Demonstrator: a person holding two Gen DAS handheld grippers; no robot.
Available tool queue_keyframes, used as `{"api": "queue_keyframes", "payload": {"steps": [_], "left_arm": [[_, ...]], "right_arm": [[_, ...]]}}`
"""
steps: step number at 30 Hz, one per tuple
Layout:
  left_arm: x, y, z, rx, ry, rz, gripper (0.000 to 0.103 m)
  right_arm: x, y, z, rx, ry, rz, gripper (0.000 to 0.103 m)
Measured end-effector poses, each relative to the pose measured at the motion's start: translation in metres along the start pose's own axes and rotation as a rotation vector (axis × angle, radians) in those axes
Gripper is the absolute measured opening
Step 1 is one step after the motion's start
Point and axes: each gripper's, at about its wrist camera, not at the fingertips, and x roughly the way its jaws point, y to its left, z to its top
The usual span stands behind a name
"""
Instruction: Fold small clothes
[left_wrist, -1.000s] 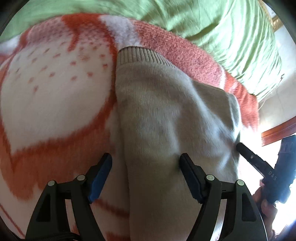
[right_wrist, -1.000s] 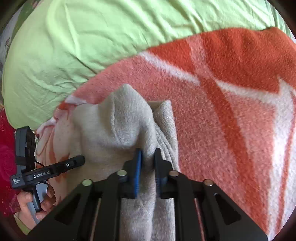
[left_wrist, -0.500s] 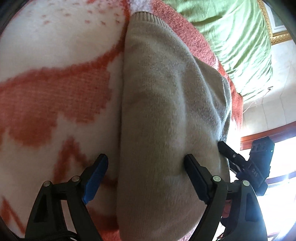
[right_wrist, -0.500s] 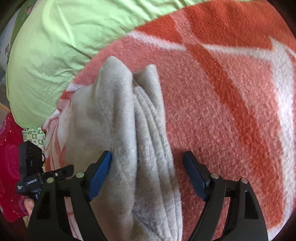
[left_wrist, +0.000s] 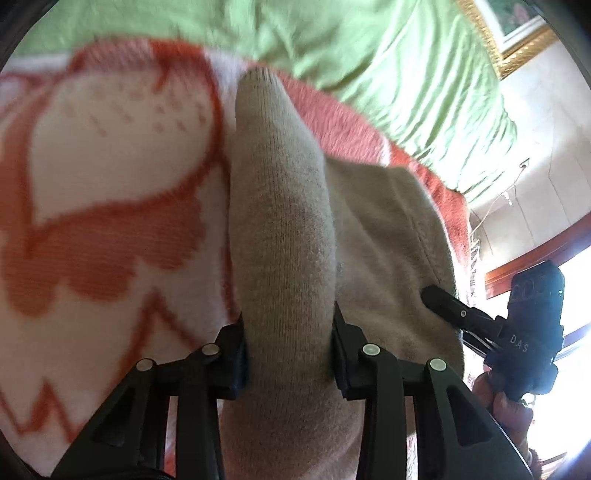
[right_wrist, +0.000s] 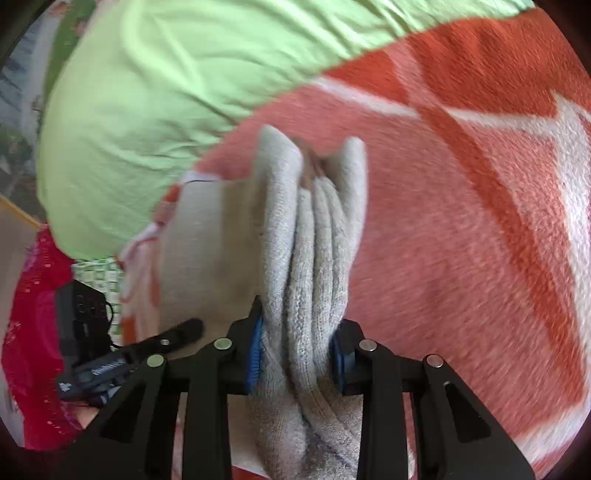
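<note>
In the left wrist view, the left gripper (left_wrist: 290, 350) is clamping a thick bunched ridge of the beige knit garment (left_wrist: 280, 229) at the lower centre of the frame; its jaws have just been closing, and the cloth is now filling the gap between the pads. The garment is running up the middle of the picture to a ribbed edge near the top, lying on the orange and white blanket (left_wrist: 103, 177), with a green sheet (left_wrist: 388, 66) across the upper right. At the right edge the right gripper (left_wrist: 439, 299) is reaching onto the garment's far side, and the letters "DAS" are showing on its black body.

In the right wrist view, the right gripper (right_wrist: 295, 354) is pinching several stacked folds of the same garment (right_wrist: 314, 229) at the lower centre, its jaws having just been closing on the cloth. The left gripper (right_wrist: 184, 328) is lying at the lower left, its white label too blurred to read. The person's hand is barely showing beneath it.

The knit looks soft, light and limp, so it will likely sag and slip out of shape; gripping through all layers near a folded edge seems the safest hold.
</note>
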Motion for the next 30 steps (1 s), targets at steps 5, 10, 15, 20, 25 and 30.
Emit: {"api": "queue_keyframes", "payload": {"steps": [5, 10, 15, 20, 25, 30], "left_arm": [[-0.055, 0.019, -0.009, -0.018, -0.066, 0.033, 0.036], [-0.103, 0.053, -0.022, -0.014, -0.119, 0.119, 0.036], [-0.130, 0.096, -0.024, -0.071, -0.157, 0.156, 0.036], [-0.150, 0.130, -0.028, -0.091, -0.165, 0.180, 0.036], [-0.144, 0.148, -0.039, -0.088, -0.153, 0.193, 0.036], [-0.130, 0.167, -0.050, -0.102, -0.118, 0.177, 0.037]], "right_arm": [[0.002, 0.042, -0.016, -0.032, 0.005, 0.084, 0.031], [0.033, 0.087, -0.036, -0.075, 0.049, 0.167, 0.031], [0.067, 0.121, -0.049, -0.105, 0.096, 0.196, 0.031], [0.089, 0.137, -0.056, -0.143, 0.136, 0.208, 0.031], [0.105, 0.137, -0.059, -0.147, 0.171, 0.196, 0.031], [0.121, 0.115, -0.063, -0.112, 0.220, 0.182, 0.032]]}}
